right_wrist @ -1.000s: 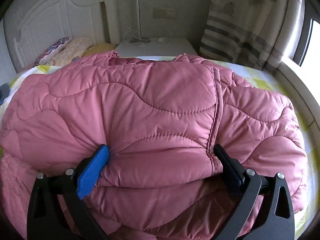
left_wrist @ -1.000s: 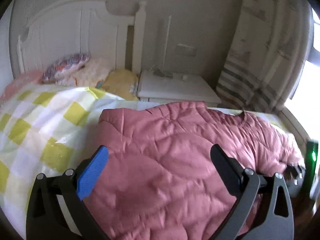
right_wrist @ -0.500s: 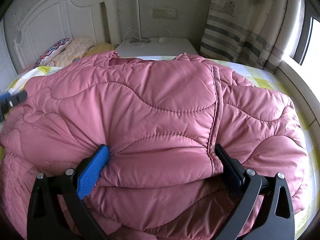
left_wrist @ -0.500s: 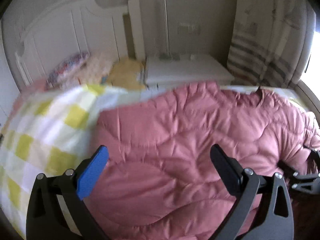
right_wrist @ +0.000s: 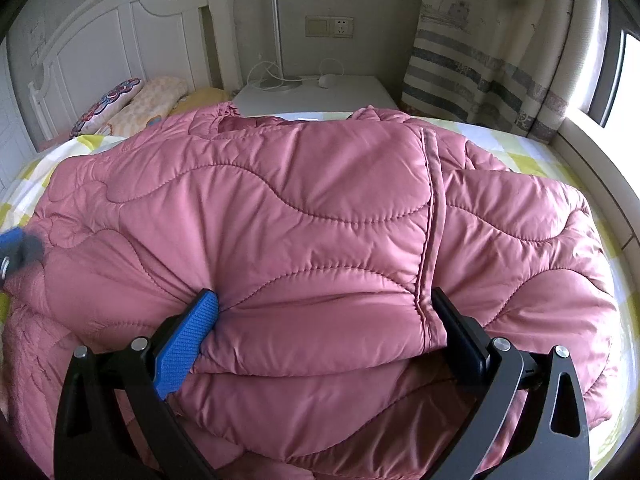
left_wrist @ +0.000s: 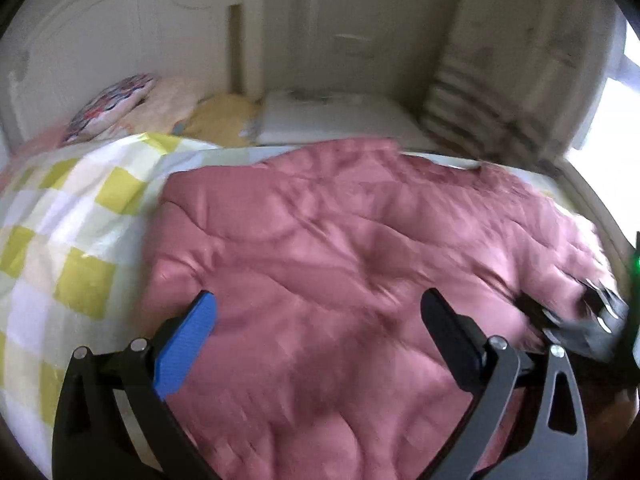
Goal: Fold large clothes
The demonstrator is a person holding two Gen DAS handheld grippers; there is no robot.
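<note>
A pink quilted jacket (right_wrist: pixel 304 208) lies folded and bulky on the bed, its collar at the far side. My right gripper (right_wrist: pixel 323 300) is open at the jacket's near edge, and a thick fold of the top layer bulges between its wide-apart fingers. My left gripper (left_wrist: pixel 318 304) hovers open over the jacket (left_wrist: pixel 344 248) near its left side, with nothing held; that view is blurred by motion. In the right wrist view the left gripper's blue finger (right_wrist: pixel 16 246) shows at the far left edge. In the left wrist view the right gripper (left_wrist: pixel 576 320) appears at the right edge.
The bed has a yellow-and-white checked sheet (left_wrist: pixel 68 216). Pillows (right_wrist: pixel 132 104) lean against the white headboard (right_wrist: pixel 104 40). A white nightstand (right_wrist: pixel 316 94) with a lamp pole and cables stands behind. A striped curtain (right_wrist: pixel 484 60) and a window ledge run along the right.
The left gripper has shifted along the jacket's left edge, coming nearer in the right wrist view, and its own view is now blurred. The right gripper and the fold have stayed put.
</note>
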